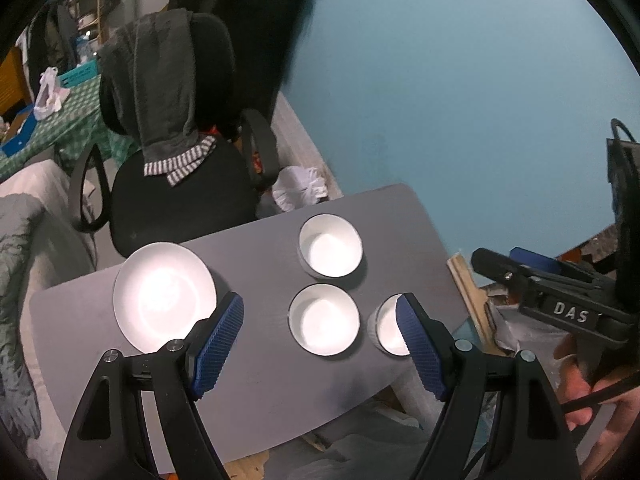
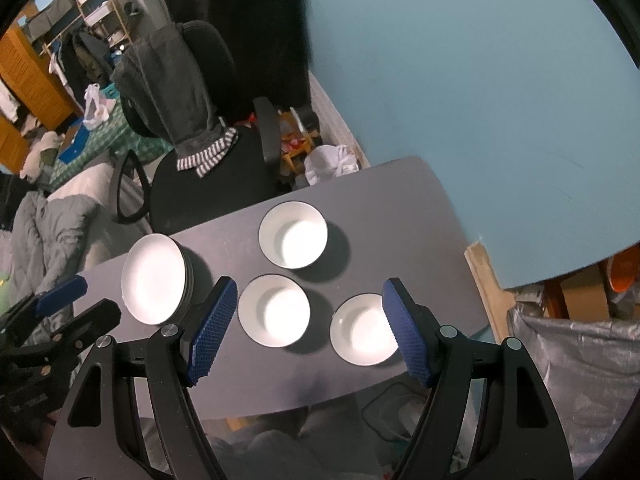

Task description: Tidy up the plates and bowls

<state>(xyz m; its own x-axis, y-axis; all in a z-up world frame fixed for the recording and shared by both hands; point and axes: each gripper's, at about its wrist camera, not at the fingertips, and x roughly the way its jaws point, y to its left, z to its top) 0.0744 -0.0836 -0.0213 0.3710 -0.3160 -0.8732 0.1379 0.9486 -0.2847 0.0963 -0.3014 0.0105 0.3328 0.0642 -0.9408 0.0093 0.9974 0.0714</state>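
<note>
A stack of white plates [image 1: 164, 296] [image 2: 154, 278] sits at the left of the grey table [image 1: 256, 392] [image 2: 380, 208]. Three white bowls stand to its right: a far bowl [image 1: 331, 245] [image 2: 293, 235], a middle bowl [image 1: 324, 319] [image 2: 274, 310] and a near right bowl [image 1: 390, 326] [image 2: 362, 330]. My left gripper [image 1: 320, 350] is open and empty above the table's near side; it also shows in the right wrist view [image 2: 56, 304]. My right gripper [image 2: 306, 330] is open and empty above the middle and right bowls; it also shows in the left wrist view [image 1: 520, 264].
A black office chair [image 1: 176, 168] [image 2: 200, 152] with a grey garment stands behind the table. A blue wall [image 1: 460, 80] is at the right. White bags [image 1: 300, 188] lie on the floor. A silver-lined bin [image 2: 576, 360] is at the right of the table.
</note>
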